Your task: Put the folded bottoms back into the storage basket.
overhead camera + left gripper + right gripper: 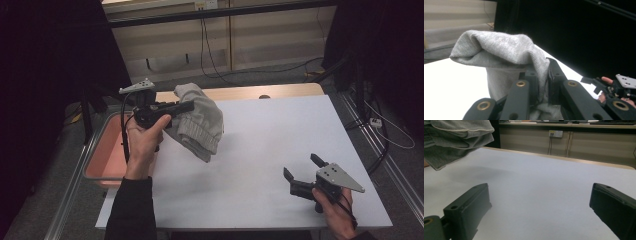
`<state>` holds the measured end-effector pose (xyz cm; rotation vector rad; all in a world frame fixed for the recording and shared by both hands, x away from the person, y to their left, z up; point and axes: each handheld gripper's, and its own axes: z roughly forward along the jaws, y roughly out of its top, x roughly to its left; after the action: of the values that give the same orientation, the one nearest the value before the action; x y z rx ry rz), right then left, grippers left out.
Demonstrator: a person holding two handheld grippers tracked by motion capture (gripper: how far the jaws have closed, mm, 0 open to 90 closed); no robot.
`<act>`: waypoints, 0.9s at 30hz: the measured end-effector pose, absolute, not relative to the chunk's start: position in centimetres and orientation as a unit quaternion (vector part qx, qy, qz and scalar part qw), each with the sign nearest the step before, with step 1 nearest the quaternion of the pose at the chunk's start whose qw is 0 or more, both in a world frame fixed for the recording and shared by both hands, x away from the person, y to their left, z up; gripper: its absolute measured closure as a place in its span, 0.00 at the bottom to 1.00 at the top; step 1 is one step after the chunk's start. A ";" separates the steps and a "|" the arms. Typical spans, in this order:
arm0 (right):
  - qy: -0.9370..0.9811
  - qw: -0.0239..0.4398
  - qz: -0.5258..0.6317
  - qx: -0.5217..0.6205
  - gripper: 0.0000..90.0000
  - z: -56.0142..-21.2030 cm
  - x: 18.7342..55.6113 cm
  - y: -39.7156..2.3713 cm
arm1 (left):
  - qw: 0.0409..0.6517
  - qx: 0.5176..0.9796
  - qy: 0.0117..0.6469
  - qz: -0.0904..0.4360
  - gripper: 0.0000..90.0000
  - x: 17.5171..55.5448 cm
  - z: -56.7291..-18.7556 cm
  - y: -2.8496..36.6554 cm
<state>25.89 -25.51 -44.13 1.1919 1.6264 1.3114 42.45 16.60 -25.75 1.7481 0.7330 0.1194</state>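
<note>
Grey knit garment (200,122) is clamped in the left gripper (186,106), jaws closed tight on a bunched fold of the fabric. It hangs in the air above the left part of the white table (260,150), lower edge drooping toward the surface; can't tell if it touches. In the left gripper view the cloth (504,52) bulges up and over the 2 black jaws, with more of it wedged between them. Left hand (145,137) holds the gripper roughly level, pointing to the right across the table. Pink bin (102,160) sits just off the table's left edge, below that hand.

Right gripper (302,172) is near the table's front right corner, well apart from the garment, held in the right hand (335,207). Its jaws stand wide open with nothing between them; right gripper view shows bare tabletop (536,185) in the gap and the garment (454,142) hanging at upper left.
</note>
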 end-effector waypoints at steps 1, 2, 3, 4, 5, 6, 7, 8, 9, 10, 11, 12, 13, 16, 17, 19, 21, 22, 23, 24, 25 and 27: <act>0.631 0.360 0.509 0.462 0.03 -44.1 25.9 -25.5 | 0.580 0.750 0.312 0.056 0.91 42.3 -25.6 16.7; 0.633 0.360 0.509 0.460 0.03 -44.1 25.9 -25.5 | 0.580 0.750 0.312 0.060 0.91 42.2 -25.5 16.8; 0.632 0.360 0.508 0.461 0.03 -44.1 25.9 -25.5 | 0.579 0.750 0.313 0.062 0.91 42.2 -25.3 16.9; 0.632 0.360 0.508 0.461 0.03 -44.1 25.9 -25.5 | 0.579 0.750 0.315 0.065 0.91 42.1 -25.3 17.0; 0.632 0.360 0.508 0.461 0.03 -44.1 25.9 -25.5 | 0.576 0.750 0.317 0.070 0.91 42.1 -25.2 17.2; 0.633 0.359 0.508 0.461 0.03 -44.1 25.9 -25.5 | 0.575 0.750 0.319 0.073 0.91 42.1 -25.1 17.3; 0.633 0.359 0.509 0.461 0.03 -44.2 25.9 -25.5 | 0.574 0.750 0.320 0.077 0.91 42.0 -25.1 17.4; 0.633 0.359 0.509 0.461 0.03 -44.2 25.9 -25.5 | 0.572 0.751 0.321 0.082 0.91 42.0 -25.0 17.6; 0.633 0.359 0.509 0.460 0.03 -44.2 26.0 -25.5 | 0.572 0.750 0.323 0.083 0.91 42.0 -25.0 17.7; 0.633 0.359 0.509 0.460 0.03 -44.2 26.0 -25.5 | 0.574 0.748 0.322 0.083 0.91 42.0 -24.9 17.8; 0.633 0.359 0.509 0.460 0.03 -44.2 26.0 -25.5 | 0.575 0.746 0.324 0.087 0.91 41.9 -24.8 17.9; 0.633 0.359 0.509 0.460 0.03 -44.2 26.0 -25.5 | 0.573 0.747 0.325 0.094 0.91 41.8 -24.6 18.1; 0.633 0.359 0.509 0.460 0.03 -44.2 26.0 -25.5 | 0.570 0.747 0.327 0.101 0.91 41.7 -24.5 18.2; 0.633 0.359 0.508 0.460 0.03 -44.2 26.0 -25.5 | 0.569 0.746 0.329 0.109 0.91 41.5 -24.2 18.5; 0.633 0.358 0.508 0.461 0.03 -44.2 26.0 -25.5 | 0.565 0.747 0.332 0.115 0.91 41.4 -24.0 18.5; 0.634 0.359 0.507 0.461 0.03 -44.2 26.0 -25.5 | 0.556 0.751 0.334 0.124 0.91 41.4 -23.8 18.6; 0.633 0.359 0.507 0.461 0.03 -44.2 26.1 -25.5 | 0.558 0.748 0.336 0.125 0.91 41.4 -23.5 18.9; 0.633 0.359 0.507 0.461 0.03 -44.2 26.1 -25.5 | 0.557 0.748 0.338 0.127 0.91 41.4 -23.4 19.0; 0.633 0.359 0.507 0.461 0.03 -44.2 26.1 -25.4 | 0.557 0.748 0.338 0.127 0.91 41.4 -23.3 19.2; 0.633 0.359 0.508 0.461 0.03 -44.2 26.1 -25.4 | 0.556 0.747 0.340 0.128 0.91 41.4 -23.2 19.2; 0.633 0.359 0.508 0.461 0.03 -44.2 26.1 -25.4 | 0.556 0.747 0.340 0.130 0.91 41.4 -23.1 19.3; 0.633 0.359 0.508 0.461 0.03 -44.2 26.0 -25.4 | 0.554 0.747 0.343 0.133 0.91 41.4 -22.9 19.5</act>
<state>26.05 -25.44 -44.19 1.1887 1.6339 1.3101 41.36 19.51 -22.88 1.7642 0.8115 0.3131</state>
